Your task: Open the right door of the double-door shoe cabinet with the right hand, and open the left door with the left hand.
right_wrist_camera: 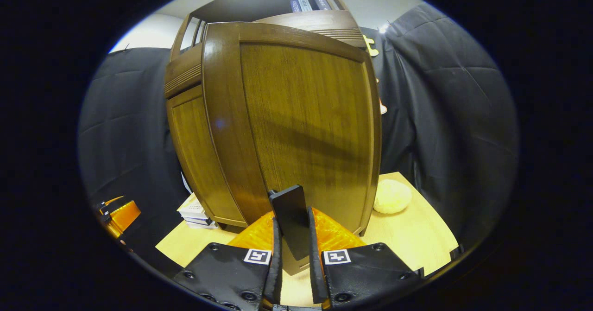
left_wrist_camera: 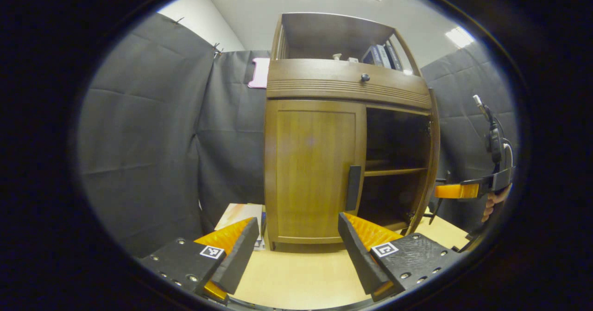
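Right door point(right_wrist_camera: 296, 116) of the shoe cabinet point(left_wrist_camera: 343, 84) stands swung well open, the right gripper point(right_wrist_camera: 293, 250) clamped narrow on its dark handle point(right_wrist_camera: 292, 218), both fingers pressing the bar so the pull carries the door around its hinge. Left door point(left_wrist_camera: 310, 172) sits closed, its dark handle point(left_wrist_camera: 354, 187) on the inner edge; the left gripper point(left_wrist_camera: 296, 246) hangs wide and empty in front, apart from the door, lined up on that handle. Judged: right half done, left reach next.
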### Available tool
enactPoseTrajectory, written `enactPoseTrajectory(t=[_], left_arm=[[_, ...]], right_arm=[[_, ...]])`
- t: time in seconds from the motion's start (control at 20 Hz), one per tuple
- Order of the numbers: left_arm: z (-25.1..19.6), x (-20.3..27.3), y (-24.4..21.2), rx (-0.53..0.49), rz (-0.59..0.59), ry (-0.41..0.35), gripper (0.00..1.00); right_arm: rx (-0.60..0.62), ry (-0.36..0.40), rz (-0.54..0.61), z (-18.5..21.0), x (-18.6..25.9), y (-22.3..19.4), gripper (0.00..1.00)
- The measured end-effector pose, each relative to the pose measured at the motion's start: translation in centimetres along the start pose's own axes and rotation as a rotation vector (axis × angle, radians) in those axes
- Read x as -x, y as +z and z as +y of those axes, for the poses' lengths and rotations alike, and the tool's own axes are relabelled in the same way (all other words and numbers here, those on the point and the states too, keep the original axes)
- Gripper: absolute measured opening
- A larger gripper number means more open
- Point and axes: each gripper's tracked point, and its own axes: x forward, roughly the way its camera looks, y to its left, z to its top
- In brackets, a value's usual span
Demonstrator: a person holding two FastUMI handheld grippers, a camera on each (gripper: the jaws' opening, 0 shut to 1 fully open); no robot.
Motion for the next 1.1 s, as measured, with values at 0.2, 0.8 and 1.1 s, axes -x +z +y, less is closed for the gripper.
enactPoseTrajectory(t=[0.2, 0.8, 1.1], left_arm=[[-1.8, 0.5, -0.9, -0.004, 0.031, -0.016, 1.0], [-12.2, 1.0, 2.0, -0.042, 0.041, -0.046, 1.0], [-17.7, 1.6, 1.5, -0.046, 0.052, -0.032, 1.0]], right_arm=[[-0.025, 0.008, 0.014, -1.6, 1.4, -0.2, 0.26], [0.033, 0.093, 0.038, -7.2, 5.6, -1.9, 0.25], [0.11, 0.108, 0.018, -12.2, 7.1, -1.4, 0.22]])
